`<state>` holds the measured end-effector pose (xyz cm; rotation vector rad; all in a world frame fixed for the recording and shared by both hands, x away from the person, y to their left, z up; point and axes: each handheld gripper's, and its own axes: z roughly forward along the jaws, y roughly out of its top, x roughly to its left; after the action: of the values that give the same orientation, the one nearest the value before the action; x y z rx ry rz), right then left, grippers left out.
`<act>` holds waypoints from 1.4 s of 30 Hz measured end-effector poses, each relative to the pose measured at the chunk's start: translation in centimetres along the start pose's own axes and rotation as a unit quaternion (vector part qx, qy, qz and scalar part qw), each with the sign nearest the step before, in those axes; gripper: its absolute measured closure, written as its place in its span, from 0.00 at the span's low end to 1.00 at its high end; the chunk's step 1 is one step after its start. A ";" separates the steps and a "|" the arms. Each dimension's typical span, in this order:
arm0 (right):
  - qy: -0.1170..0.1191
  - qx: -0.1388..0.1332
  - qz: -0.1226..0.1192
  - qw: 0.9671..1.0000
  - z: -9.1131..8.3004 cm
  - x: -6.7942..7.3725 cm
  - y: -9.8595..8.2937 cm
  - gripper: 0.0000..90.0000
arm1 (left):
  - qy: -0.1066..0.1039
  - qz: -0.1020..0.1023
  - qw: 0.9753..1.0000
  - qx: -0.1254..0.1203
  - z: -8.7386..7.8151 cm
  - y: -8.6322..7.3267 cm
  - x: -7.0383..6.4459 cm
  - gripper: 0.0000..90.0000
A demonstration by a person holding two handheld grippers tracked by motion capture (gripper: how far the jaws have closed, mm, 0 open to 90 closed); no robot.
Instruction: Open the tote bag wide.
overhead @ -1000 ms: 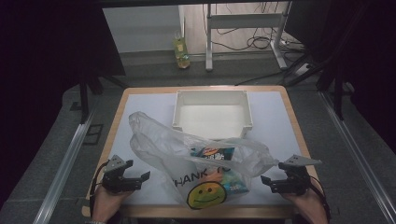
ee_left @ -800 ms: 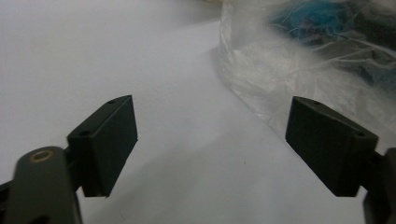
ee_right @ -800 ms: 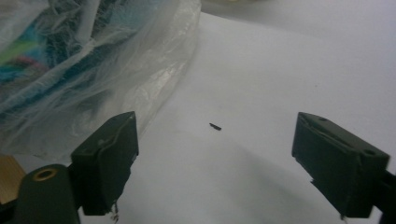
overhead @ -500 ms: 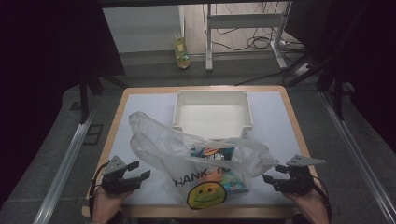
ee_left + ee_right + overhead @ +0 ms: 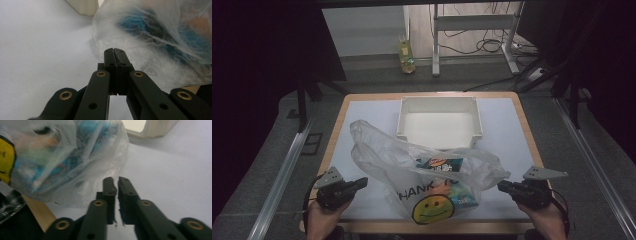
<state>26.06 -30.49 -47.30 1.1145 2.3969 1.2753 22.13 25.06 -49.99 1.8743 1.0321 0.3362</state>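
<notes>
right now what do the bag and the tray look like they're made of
Bag: thin clear plastic film, likely polythene; it crinkles, shines, and the snack packs show through behind the printed smiley. Tray: seemingly rigid white moulded plastic, matte, with straight walls and rounded corners, though the look alone doesn't rule out coated metal.

A wood-edged table (image 5: pixel 521 107) with a pale top stands on grey carpet (image 5: pixel 572 150). Beyond its far edge, a yellowish bottle (image 5: pixel 407 56) sits on the floor near a white metal frame (image 5: pixel 472 22) and tangled cables (image 5: pixel 484 46). Both sides lie dark.
</notes>
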 end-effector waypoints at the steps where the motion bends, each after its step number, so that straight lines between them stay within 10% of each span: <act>1: 0.004 -0.003 0.002 1.000 -0.1 0.0 0.1 0.97 | -0.005 -0.004 1.000 -0.003 -0.2 0.4 0.1 0.99; 21: 0.045 -0.033 -0.006 0.998 -3.1 0.1 5.1 0.99 | -0.018 0.038 0.999 -0.029 -4.5 7.5 0.2 0.99; 42: 0.091 -0.034 -0.041 0.994 -7.6 4.3 10.5 0.99 | -0.064 0.071 0.994 -0.060 -8.7 13.9 -1.6 0.98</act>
<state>24.83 -28.65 -33.79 0.9065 2.4770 1.4751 23.05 26.16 -33.56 1.8398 0.7789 0.3487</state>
